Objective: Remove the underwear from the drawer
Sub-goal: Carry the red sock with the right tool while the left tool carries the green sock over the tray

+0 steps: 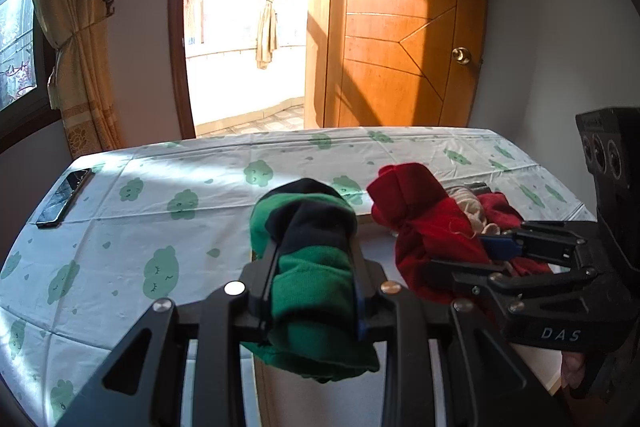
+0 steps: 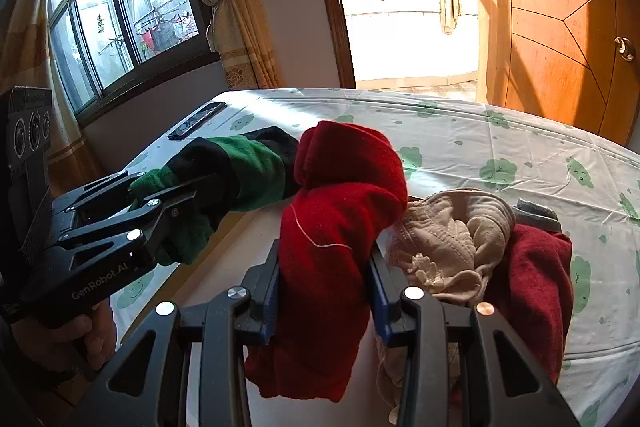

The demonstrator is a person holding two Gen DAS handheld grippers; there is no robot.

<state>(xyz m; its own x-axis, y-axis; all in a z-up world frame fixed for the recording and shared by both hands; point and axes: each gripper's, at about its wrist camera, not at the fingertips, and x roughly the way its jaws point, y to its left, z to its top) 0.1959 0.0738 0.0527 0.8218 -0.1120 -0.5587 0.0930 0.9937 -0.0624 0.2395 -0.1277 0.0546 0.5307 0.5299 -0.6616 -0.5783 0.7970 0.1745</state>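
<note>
Underwear is already in both tongs, so the taking-out looks well under way. Left tongs [image 1: 312, 267] are closed around a rolled green-and-black piece [image 1: 308, 239], held up clear of the table [image 1: 120, 227] with its cloud-print cloth, the lower end of the roll drooping below the fingers. Right tongs [image 2: 324, 291] are clamped on a bright red piece [image 2: 344, 211], which bulges above the blue-padded fingers [image 2: 380, 299] and hangs down under them. The two held pieces sit side by side, green on the left and red on the right, just beside each other.

To the right of the red piece, a beige garment [image 2: 452, 239] with a small lace trim and a darker red one [image 2: 536, 279] remain bunched in what seems to be the open drawer [image 1: 368, 227] (its walls are mostly hidden by cloth and tongs, so I cannot be sure of its edges). A phone [image 1: 64, 197] lies at the far left corner of the table, well apart from everything.

By my reading, two pieces are lifted but not yet set down, and at least two are left to fetch; the table's left half seems the likely place for them.
</note>
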